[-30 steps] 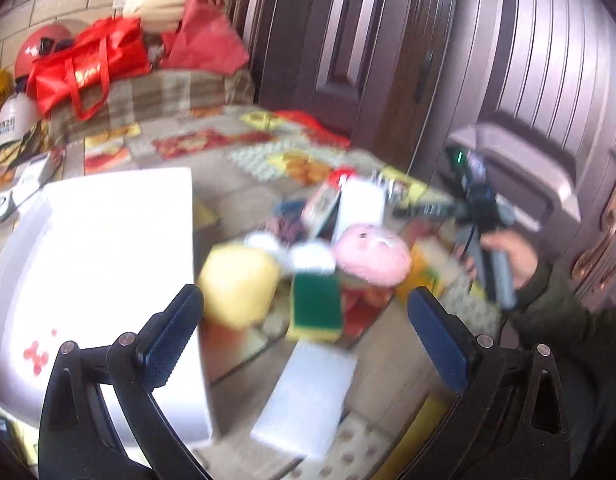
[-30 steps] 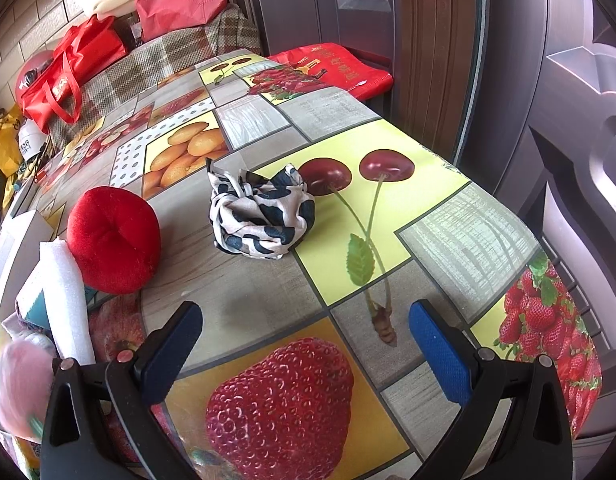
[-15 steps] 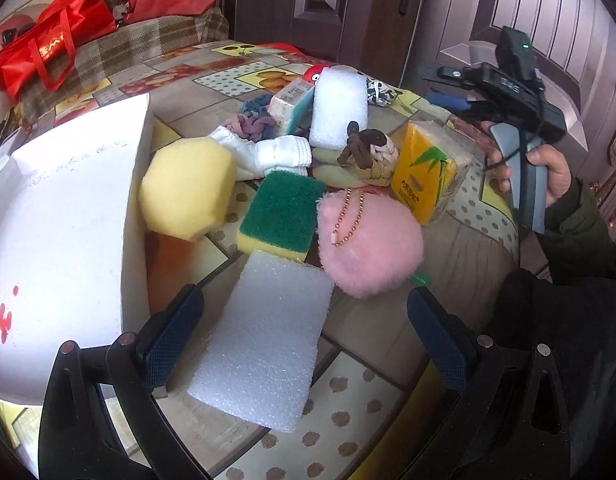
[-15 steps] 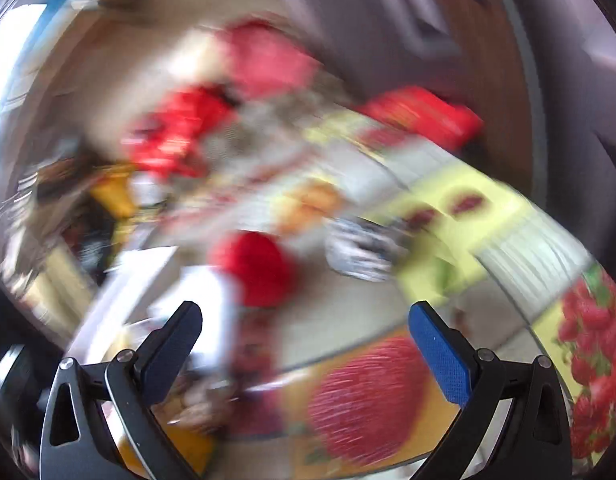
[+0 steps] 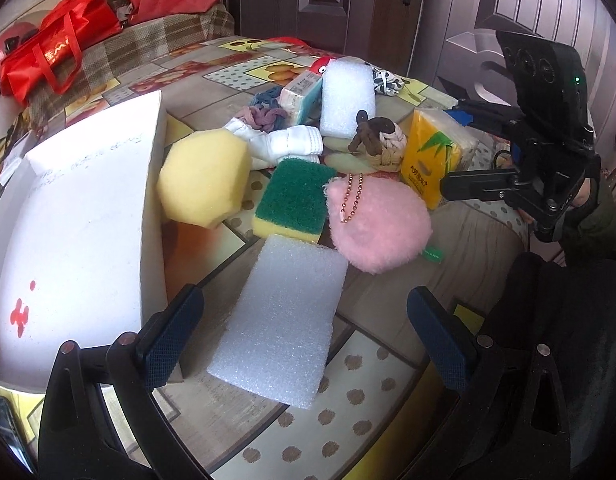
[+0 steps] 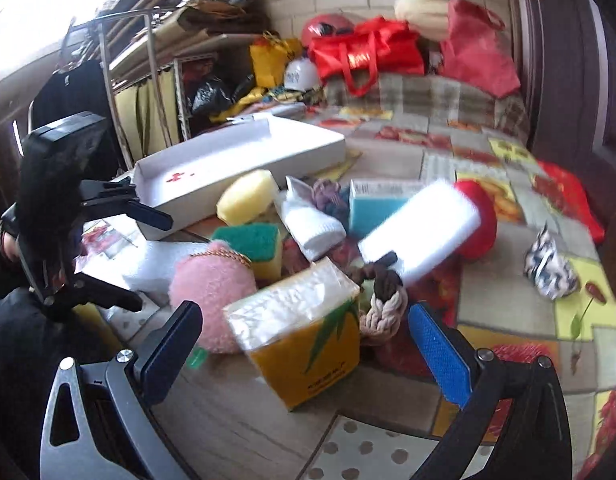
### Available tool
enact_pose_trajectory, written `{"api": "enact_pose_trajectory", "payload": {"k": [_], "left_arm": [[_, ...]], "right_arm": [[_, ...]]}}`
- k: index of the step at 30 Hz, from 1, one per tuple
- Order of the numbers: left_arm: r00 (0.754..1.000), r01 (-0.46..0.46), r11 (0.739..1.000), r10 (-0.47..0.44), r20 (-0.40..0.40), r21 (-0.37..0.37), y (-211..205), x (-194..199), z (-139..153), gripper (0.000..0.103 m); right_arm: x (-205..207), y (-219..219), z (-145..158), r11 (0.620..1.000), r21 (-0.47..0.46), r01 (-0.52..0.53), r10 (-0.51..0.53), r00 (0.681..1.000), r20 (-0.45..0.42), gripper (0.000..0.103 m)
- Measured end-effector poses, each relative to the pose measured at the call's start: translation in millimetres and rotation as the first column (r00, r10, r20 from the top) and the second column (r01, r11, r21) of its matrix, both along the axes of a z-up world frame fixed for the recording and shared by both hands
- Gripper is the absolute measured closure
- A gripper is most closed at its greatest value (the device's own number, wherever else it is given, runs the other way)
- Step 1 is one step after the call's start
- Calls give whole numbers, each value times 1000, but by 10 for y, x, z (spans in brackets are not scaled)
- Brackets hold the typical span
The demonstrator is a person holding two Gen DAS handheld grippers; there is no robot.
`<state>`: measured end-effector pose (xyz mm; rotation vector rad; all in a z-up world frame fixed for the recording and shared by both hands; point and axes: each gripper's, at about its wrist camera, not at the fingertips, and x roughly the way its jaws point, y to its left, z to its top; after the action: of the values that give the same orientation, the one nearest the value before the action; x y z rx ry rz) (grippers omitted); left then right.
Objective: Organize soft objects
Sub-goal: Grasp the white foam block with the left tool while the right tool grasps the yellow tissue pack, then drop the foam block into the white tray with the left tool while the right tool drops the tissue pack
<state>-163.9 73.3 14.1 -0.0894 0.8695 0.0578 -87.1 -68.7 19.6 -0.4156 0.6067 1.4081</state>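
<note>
Left wrist: left tool hovers open above foam sheet.

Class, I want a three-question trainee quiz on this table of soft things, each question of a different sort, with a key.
1. True or false: the left gripper is shut on the flat white foam sheet.
2. Multiple choice: what lies across the top of the pink fluffy pouch? A) a bead chain B) a sock C) a ribbon
3. Fill in: the green-topped sponge lies between the pink fluffy pouch and the yellow ____.

Key: 1 false, both it and the right gripper are open; 2 A; 3 sponge.
</note>
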Motion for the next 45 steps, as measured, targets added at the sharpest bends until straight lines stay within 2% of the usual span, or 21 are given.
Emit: {"api": "enact_pose_trajectory", "payload": {"k": [2, 3, 4, 5, 7, 14, 18, 19, 20, 22, 25, 30, 32, 35, 39, 42, 45], "left_arm": [[1000, 4, 1000, -4, -5, 10, -20, 35, -11, 1], [1000, 14, 1000, -14, -10, 4, -29, 53, -17, 1], [1000, 24, 1000, -24, -20, -15, -40, 75, -40, 1], [999, 26, 1000, -27, -22, -12, -58, 88, -55, 1], [999, 30, 1000, -30, -27, 0, -89, 93, -66, 1], [999, -2, 1000, 3, -42, 19, -56, 83, -66, 1], [997, 21, 999, -19, -69, 38, -111, 134, -113, 2], [996, 47, 998, -45, -75, 31, -141, 146, -121, 10], [995, 58, 998, -54, -80, 40, -179, 156, -126, 13], [995, 64, 996, -59, -82, 60, -213, 160, -115, 30], [997, 43, 997, -39, -69, 62, -169, 150, -90, 35], [996, 39, 994, -31, -78, 103, -198, 167, -118, 35], [998, 22, 992, -14, -67, 127, -180, 164, -121, 49], [1000, 4, 994, -1, -28, 114, -137, 141, -86, 52], [1000, 8, 988, -10, 15, 154, -222, 92, -18, 52], [995, -7, 984, -11, 97, 177, -275, -20, 95, 52], [977, -62, 982, 24, 213, 177, -234, -183, 239, 52]], "right_arm": [[46, 12, -57, 1000, -6, -5, 5, 999, -45, 2], [49, 7, -48, 1000, -5, -13, 12, 999, -49, 13], [45, -2, -48, 1000, -3, -25, 25, 998, -54, 37], [48, 3, -39, 1000, -6, -29, 28, 998, -54, 52], [87, -11, -13, 1000, 3, -15, 15, 998, -56, 56], [488, -190, 58, 987, 57, 153, -146, 982, -121, 57], [569, -205, -24, 983, 57, 177, -165, 971, -176, 57], [556, -212, -19, 982, 64, 178, -164, 970, -178, 56], [556, -217, -17, 982, 67, 179, -165, 970, -180, 56], [566, -219, -23, 981, 65, 182, -167, 967, -193, 56], [591, -229, -27, 980, 68, 186, -168, 963, -209, 56], [603, -241, -32, 979, 71, 191, -171, 960, -220, 56], [618, -246, -31, 977, 73, 198, -177, 958, -225, 56], [644, -273, -16, 972, 85, 218, -193, 953, -233, 56], [633, -340, 78, 960, 144, 239, -202, 952, -232, 56], [551, -382, 205, 946, 213, 245, -200, 956, -215, 56], [402, -414, 345, 926, 297, 232, -174, 962, -211, 56]]}}
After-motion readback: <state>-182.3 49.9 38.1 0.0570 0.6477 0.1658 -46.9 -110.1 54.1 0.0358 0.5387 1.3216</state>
